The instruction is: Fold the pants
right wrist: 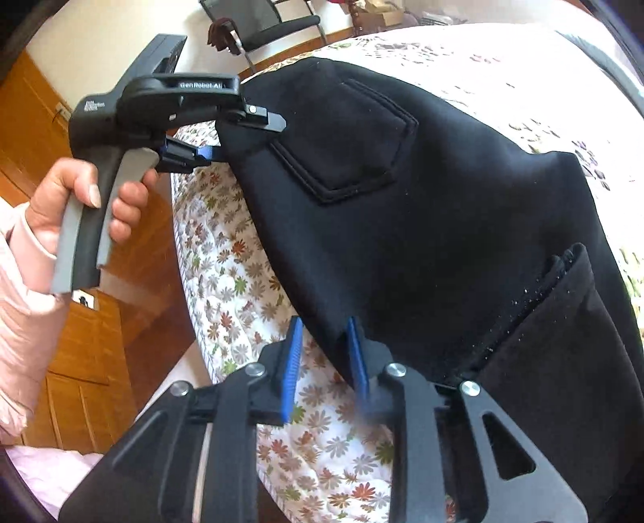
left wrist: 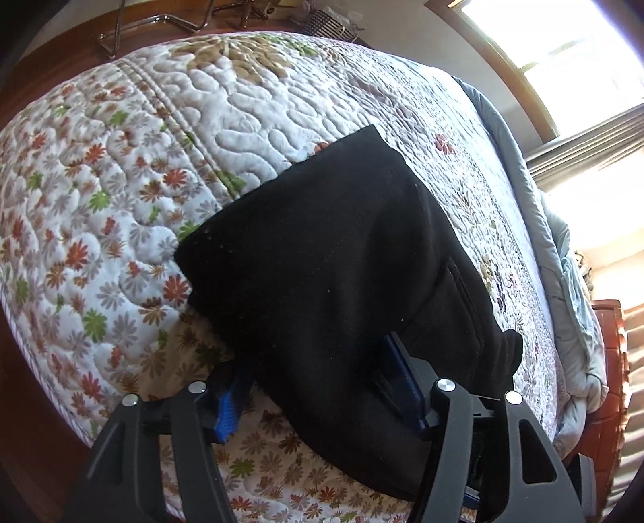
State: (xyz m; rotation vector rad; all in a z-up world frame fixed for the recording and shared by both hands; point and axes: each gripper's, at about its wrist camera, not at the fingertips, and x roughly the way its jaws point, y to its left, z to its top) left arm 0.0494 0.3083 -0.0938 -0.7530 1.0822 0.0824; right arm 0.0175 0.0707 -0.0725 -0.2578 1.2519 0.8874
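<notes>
Two hand-held grippers work at one edge of a bed covered with a floral quilt (left wrist: 120, 209), and the black pants (left wrist: 342, 261) lie folded on this quilt, with their near side reaching over the quilt's edge toward both cameras; in the right wrist view a sewn back pocket (right wrist: 346, 149) faces up on the cloth, and a loose inner layer of the fabric shows near the right border. The left gripper (left wrist: 318, 386) has its jaws standing wide apart; its one blue pad sits on the bare quilt beside the pants, and the other blue pad lies against the black cloth, so the near side of the pants rests between the two fingers but the pads do not press it together; the right wrist view shows the same tool from the side, one finger over the cloth and one under its border. A hand (right wrist: 80, 201) in a pale pink sleeve (right wrist: 24, 305) holds this tool by its grey handle, over the wooden floor (right wrist: 48, 132) next to the bed. The right gripper (right wrist: 326, 358) has a narrow gap between its blue pads; only quilt is visible in this gap, and the right pad touches the hanging border of the pants while the left pad stands free of the cloth; it grips nothing. A grey blanket (left wrist: 535, 225) runs along the far edge of the bed, under a bright window (left wrist: 563, 52); a black chair (right wrist: 273, 28) stands beyond the bed's far corner.
</notes>
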